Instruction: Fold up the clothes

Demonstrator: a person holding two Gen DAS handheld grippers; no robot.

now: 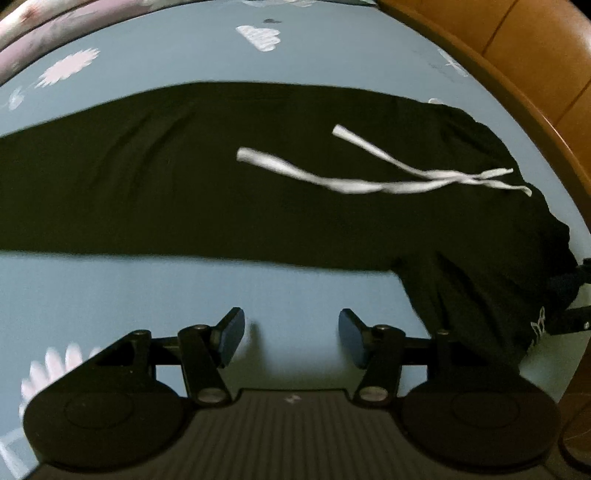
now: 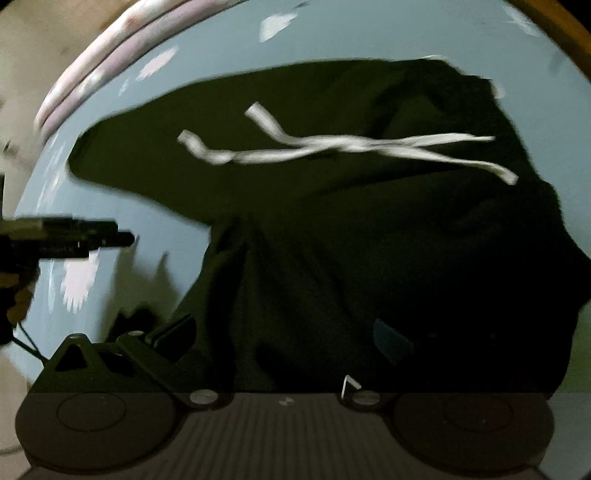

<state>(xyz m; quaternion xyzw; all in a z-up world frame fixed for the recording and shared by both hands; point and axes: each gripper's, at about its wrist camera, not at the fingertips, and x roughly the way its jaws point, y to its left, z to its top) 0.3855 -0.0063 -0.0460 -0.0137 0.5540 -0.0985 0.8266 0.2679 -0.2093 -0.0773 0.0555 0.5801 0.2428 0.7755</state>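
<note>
Black trousers (image 1: pixel 184 177) lie spread across a light blue sheet (image 1: pixel 147 288), with a white drawstring (image 1: pixel 369 184) loose on top near the waist at the right. My left gripper (image 1: pixel 291 338) hovers over bare sheet just in front of the trouser leg, open with nothing between its fingers. In the right wrist view the waist end of the trousers (image 2: pixel 332 221) and the drawstring (image 2: pixel 332 146) fill the frame. My right gripper (image 2: pixel 284 338) stands with its jaws wide apart. Bunched black cloth fills the gap and hides most of the right finger (image 2: pixel 391 343).
A wooden bed frame (image 1: pixel 535 55) curves along the right side. Pink floral bedding (image 1: pixel 55 22) lies at the far left edge of the sheet. The black body of the left-hand tool (image 2: pixel 66 236) shows at the left of the right wrist view.
</note>
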